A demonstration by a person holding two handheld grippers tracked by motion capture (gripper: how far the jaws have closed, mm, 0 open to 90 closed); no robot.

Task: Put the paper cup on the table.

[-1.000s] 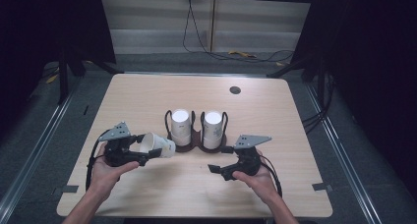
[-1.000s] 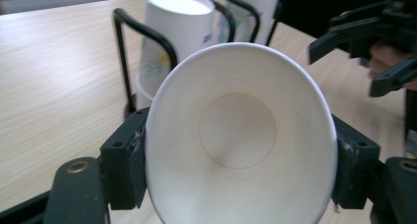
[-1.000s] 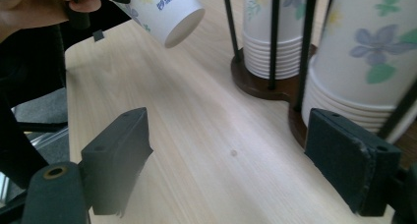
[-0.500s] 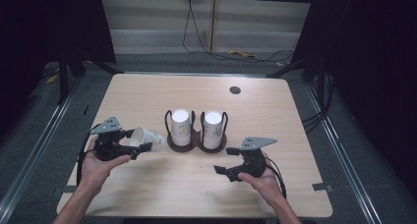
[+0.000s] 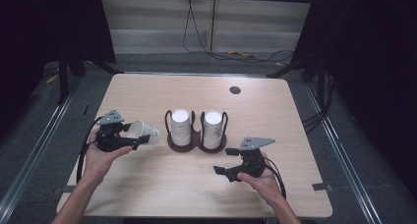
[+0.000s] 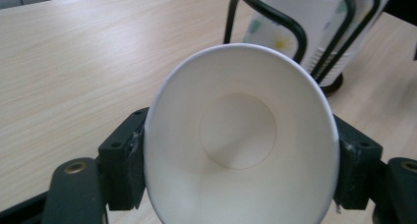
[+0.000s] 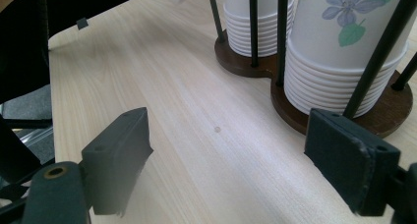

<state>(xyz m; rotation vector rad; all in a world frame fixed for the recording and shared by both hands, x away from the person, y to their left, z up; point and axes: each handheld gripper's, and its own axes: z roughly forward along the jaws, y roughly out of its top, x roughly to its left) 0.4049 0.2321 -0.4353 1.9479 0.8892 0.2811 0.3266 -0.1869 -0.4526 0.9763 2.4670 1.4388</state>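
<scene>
A white paper cup [image 5: 144, 133] lies on its side between the jaws of my left gripper [image 5: 140, 140], left of the cup holder [image 5: 196, 143]. In the left gripper view the cup [image 6: 241, 145] faces the camera with its open mouth, squeezed a little oval by both pads. The dark wooden holder carries two stacks of flowered cups [image 5: 180, 126] [image 5: 212, 128] inside black wire loops. My right gripper [image 5: 222, 162] hovers over the table front right of the holder, jaws wide apart and holding nothing. The right gripper view looks at the stacks [image 7: 344, 47] [image 7: 258, 22] on their base [image 7: 388, 111].
A small dark round grommet [image 5: 235, 90] sits near the table's far edge. Cables [image 5: 275, 172] trail from both grippers toward the near edge. Dark floor and metal rails [image 5: 339, 145] surround the wooden table [image 5: 162, 184].
My left gripper has carried the cup leftward, away from the holder. The right gripper has shifted slightly toward the near edge and stayed open.
</scene>
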